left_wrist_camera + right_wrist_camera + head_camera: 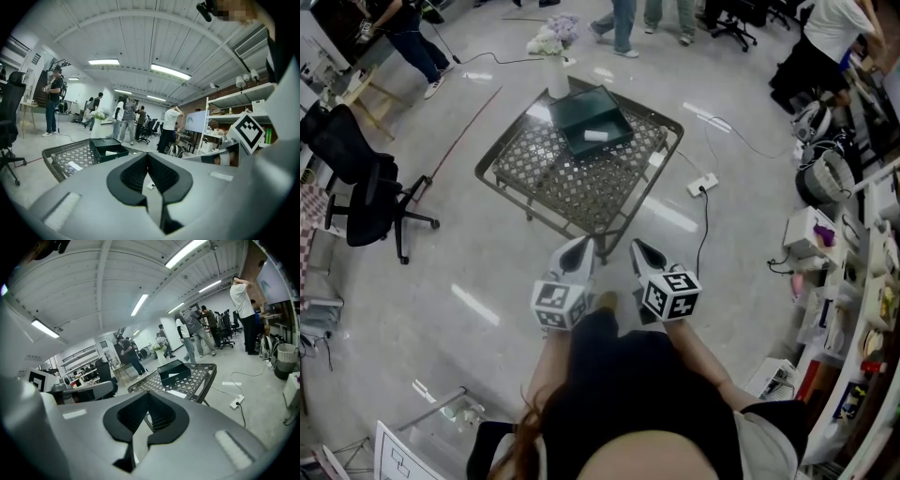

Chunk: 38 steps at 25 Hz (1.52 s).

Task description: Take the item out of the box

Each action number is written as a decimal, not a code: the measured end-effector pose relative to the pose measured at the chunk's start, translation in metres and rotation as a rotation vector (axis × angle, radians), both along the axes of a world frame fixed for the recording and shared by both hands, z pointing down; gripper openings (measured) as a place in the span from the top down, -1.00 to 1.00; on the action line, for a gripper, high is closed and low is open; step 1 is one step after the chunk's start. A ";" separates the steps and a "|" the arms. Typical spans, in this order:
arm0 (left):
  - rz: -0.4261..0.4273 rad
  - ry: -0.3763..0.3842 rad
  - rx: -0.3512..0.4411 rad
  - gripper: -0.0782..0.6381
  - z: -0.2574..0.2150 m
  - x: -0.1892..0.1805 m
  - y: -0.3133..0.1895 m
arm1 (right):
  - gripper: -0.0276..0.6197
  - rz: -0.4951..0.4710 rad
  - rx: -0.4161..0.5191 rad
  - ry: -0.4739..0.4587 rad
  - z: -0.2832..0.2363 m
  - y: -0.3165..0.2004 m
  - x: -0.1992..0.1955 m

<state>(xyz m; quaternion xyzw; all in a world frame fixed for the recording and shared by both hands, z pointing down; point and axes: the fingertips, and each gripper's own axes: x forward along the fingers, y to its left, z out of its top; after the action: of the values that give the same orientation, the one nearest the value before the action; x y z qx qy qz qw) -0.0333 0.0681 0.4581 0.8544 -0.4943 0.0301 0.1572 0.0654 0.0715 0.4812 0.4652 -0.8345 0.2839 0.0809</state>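
Left gripper (577, 251), right gripper (643, 253) hovering mid-frame, jaws pressed together, empty; box (594, 118) sitting on table (572, 186) above them.

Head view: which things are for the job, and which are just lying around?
For the job: dark green box, white item inside it, left gripper, right gripper.
Just lying about: vase, power strip, office chair.

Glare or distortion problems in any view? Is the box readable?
Head view: fisheye bend, light streaks glaring off the floor, box sharp. Left gripper view: black vignette corners, ceiling lights blown out, box small but clear. Right gripper view: same vignette, box clear.
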 end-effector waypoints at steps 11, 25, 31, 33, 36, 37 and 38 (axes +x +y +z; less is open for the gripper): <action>0.047 0.001 0.007 0.76 0.000 -0.004 -0.050 | 0.91 0.044 0.000 0.003 0.004 -0.038 -0.006; 0.069 -0.008 -0.004 0.76 0.013 -0.020 -0.086 | 0.91 0.060 -0.008 0.000 0.015 -0.073 -0.023; 0.074 -0.008 -0.017 0.76 0.018 -0.021 -0.083 | 0.91 0.064 -0.011 0.000 0.016 -0.070 -0.024; 0.078 -0.010 -0.019 0.76 0.017 -0.019 -0.082 | 0.91 0.072 -0.013 0.000 0.015 -0.068 -0.022; 0.089 -0.011 -0.023 0.76 0.017 -0.016 -0.078 | 0.91 0.086 -0.020 0.003 0.017 -0.064 -0.017; 0.092 -0.011 -0.026 0.76 0.018 -0.015 -0.076 | 0.91 0.091 -0.022 0.003 0.017 -0.063 -0.016; 0.095 -0.012 -0.030 0.76 0.020 -0.015 -0.074 | 0.91 0.095 -0.023 0.003 0.018 -0.062 -0.014</action>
<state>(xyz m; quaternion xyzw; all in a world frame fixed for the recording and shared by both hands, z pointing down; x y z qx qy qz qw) -0.0481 -0.0061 0.4781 0.8742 -0.4538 0.0499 0.1655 0.0512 0.0095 0.4991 0.5038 -0.8080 0.2966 0.0738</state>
